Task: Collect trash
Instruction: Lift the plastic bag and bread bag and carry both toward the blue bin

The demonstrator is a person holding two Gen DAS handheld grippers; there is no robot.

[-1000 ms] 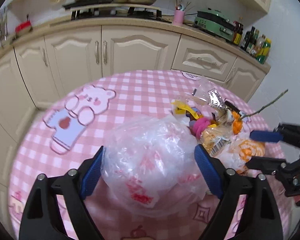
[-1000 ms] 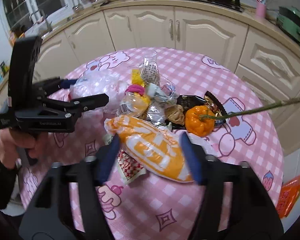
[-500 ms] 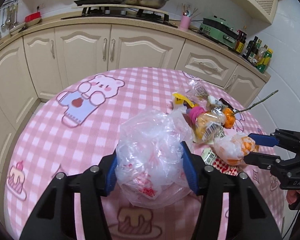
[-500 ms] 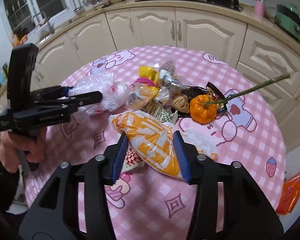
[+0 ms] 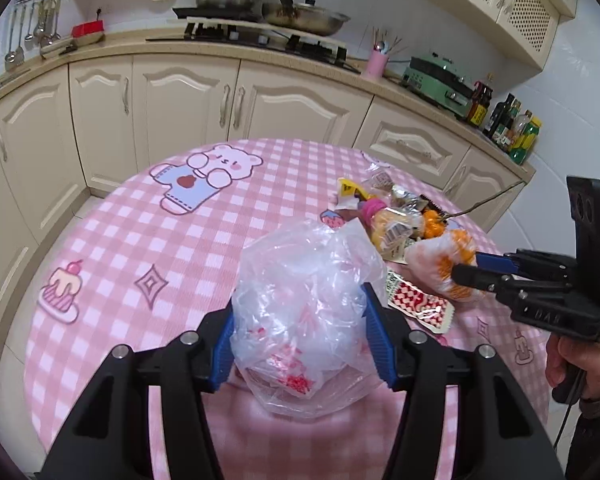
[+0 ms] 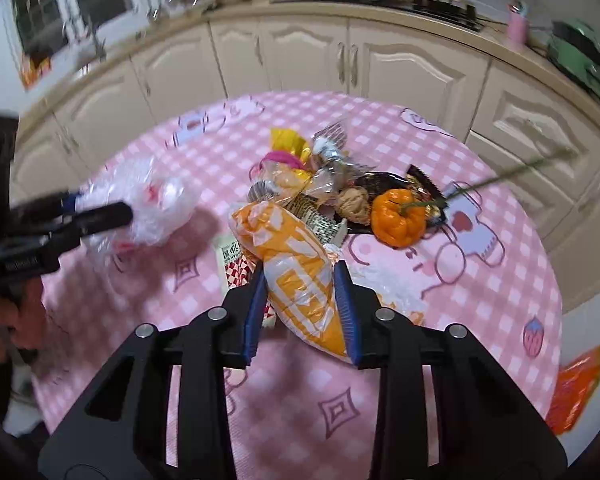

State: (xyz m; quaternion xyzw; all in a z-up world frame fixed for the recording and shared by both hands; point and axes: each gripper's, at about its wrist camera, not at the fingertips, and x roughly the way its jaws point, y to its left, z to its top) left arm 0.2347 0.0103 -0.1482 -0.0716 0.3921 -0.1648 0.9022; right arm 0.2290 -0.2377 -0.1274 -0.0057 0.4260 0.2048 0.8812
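Observation:
Between the blue pads of my left gripper (image 5: 298, 300) is a crumpled clear plastic bag (image 5: 308, 256) with red print; the gripper is shut on it, just above the pink checked table (image 5: 140, 240). My right gripper (image 6: 300, 266) has its jaws closing, and both pads press an orange-and-white bag (image 6: 284, 236). Beyond that bag lies the trash pile: a small orange pumpkin (image 6: 398, 216) with a long stem, foil and yellow wrappers (image 6: 292, 152), and a red-checked wrapper (image 5: 416, 304). The right gripper (image 5: 466, 264) shows at the right of the left wrist view, the left gripper (image 6: 100, 206) at the left of the right wrist view.
Cream kitchen cabinets (image 5: 188, 100) curve round the far side of the round table, with a stove and pots on the counter above. An orange packet (image 6: 576, 384) lies on the floor to the right. A person's hand (image 5: 572, 364) holds the right gripper's handle.
My left gripper closed on the clear bag and drew it away from the pile. The right gripper's jaws narrowed onto the orange-and-white bag.

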